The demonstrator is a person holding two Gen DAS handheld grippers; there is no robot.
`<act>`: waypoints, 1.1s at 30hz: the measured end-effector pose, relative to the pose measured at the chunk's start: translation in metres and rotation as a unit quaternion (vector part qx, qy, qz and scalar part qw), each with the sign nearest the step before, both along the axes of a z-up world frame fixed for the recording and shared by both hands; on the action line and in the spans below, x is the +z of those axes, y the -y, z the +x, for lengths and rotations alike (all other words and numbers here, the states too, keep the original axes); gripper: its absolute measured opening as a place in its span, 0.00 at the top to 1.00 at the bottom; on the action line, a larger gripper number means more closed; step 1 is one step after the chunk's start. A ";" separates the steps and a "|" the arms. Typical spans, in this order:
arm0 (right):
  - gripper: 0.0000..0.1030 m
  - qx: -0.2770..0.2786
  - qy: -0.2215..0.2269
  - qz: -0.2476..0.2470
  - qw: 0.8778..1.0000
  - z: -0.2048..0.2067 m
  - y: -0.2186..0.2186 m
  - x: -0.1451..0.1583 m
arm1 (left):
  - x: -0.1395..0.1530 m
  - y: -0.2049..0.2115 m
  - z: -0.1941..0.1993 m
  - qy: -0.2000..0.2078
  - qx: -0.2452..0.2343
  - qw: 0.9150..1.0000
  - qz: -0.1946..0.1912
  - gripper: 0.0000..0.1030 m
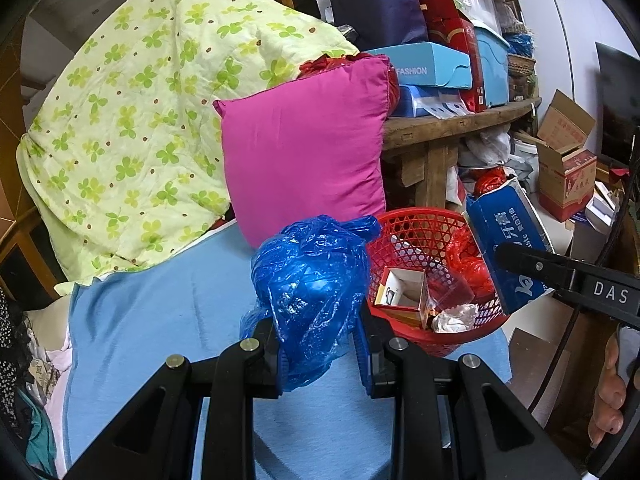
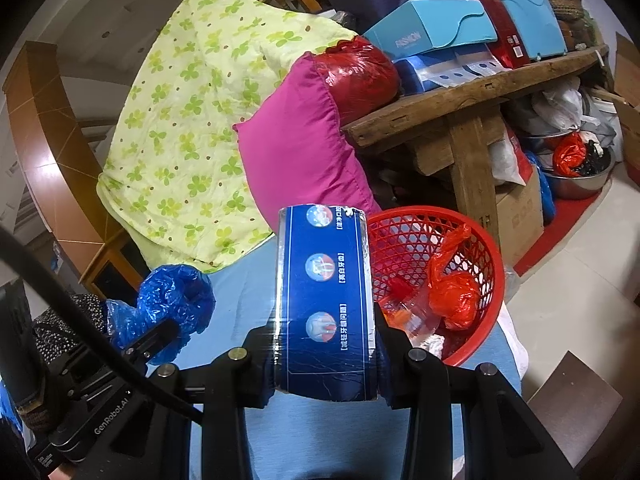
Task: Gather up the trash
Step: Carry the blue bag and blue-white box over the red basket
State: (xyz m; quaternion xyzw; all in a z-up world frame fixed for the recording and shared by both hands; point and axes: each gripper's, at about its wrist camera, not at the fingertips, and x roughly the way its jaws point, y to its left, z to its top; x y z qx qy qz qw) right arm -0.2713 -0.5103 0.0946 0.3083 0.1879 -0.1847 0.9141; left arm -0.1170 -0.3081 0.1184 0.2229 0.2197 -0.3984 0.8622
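My left gripper (image 1: 318, 354) is shut on a crumpled blue plastic bag (image 1: 310, 284), held above the blue sheet just left of the red mesh basket (image 1: 408, 224). The same blue plastic bag (image 2: 172, 300) shows at lower left in the right wrist view. My right gripper (image 2: 326, 354) is shut on a long blue toothpaste box (image 2: 326, 296), which stands just left of the red mesh basket (image 2: 490, 248). In the left wrist view that toothpaste box (image 1: 508, 240) tilts over the basket's right rim. The basket holds a red plastic bag (image 2: 452, 292), a small open carton (image 1: 404, 292) and crumpled white paper (image 1: 456, 318).
A magenta pillow (image 1: 304, 152) and a green clover-print quilt (image 1: 132, 120) lie behind the basket on the blue sheet (image 1: 168, 320). A wooden bench (image 2: 472, 96) piled with boxes stands at right, with bags, a metal bowl (image 2: 580, 180) and cartons under it.
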 end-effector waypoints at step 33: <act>0.60 -0.044 0.001 0.005 0.999 -0.028 0.027 -0.001 | -0.004 0.035 0.008 -0.057 -0.059 0.996 -0.019 0.72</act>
